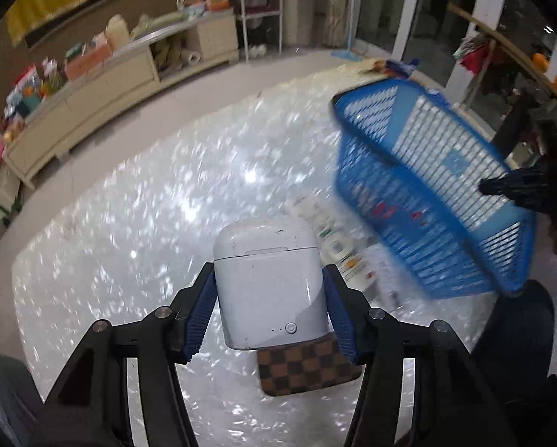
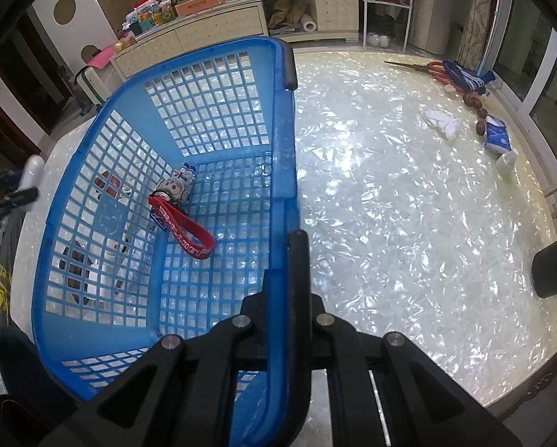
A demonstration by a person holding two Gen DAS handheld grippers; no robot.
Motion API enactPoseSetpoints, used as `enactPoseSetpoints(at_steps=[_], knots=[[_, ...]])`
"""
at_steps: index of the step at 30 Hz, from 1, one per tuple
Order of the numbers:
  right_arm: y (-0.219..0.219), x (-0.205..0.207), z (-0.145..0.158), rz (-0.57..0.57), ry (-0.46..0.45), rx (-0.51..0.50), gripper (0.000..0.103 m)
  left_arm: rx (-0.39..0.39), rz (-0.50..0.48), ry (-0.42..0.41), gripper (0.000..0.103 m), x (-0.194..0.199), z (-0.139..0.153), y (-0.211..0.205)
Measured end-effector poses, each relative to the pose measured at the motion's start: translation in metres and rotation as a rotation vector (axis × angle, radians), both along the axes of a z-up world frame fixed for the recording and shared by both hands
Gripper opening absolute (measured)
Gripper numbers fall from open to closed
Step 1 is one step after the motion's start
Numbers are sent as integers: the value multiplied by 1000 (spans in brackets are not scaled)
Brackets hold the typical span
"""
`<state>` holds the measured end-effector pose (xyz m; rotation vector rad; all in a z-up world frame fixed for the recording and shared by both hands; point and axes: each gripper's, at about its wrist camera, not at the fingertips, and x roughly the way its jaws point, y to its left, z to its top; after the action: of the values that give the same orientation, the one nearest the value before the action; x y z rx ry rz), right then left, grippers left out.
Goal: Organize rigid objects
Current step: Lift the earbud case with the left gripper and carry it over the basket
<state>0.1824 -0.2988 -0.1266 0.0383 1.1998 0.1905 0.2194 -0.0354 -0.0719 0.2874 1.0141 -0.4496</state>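
Left tongs clamp white earbud case; right tongs pinch blue basket rim (tilted); steady basket, release case low inside.

The left wrist camera looks down over the pearly table, somewhat blurred; the right sits close above the blue basket, which both views share.

I'm looking into a lived-in home, a living or dining room by the look of it. Along the far wall runs a long cream sideboard crowded with boxes, jars and packets, with a white wire rack beside it and shoes on the floor under it. Nearer me, the pearly surface carries scissors, a tissue pack and a blue plastic basket.
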Motion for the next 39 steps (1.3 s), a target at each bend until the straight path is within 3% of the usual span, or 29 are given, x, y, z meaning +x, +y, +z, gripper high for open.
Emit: enactPoseSetpoints(at_steps=[7,17,24,32,39], knots=[[2,-3,1,-6,1,-4,5,-21,-110,-57,60,-16,36,-44],[-2,-7,0,5,-25,26,5,-31,-240,-103,61,-22,49,-110],[-3,-8,0,11,-35,28,5,-68,-394,-142,61,-21,41,-155],[-4,-9,-1,10,-39,45,5,9,-477,-99,61,3,3,-196],[-5,-7,0,9,-39,46,5,61,-480,-46,61,28,-32,-210]])
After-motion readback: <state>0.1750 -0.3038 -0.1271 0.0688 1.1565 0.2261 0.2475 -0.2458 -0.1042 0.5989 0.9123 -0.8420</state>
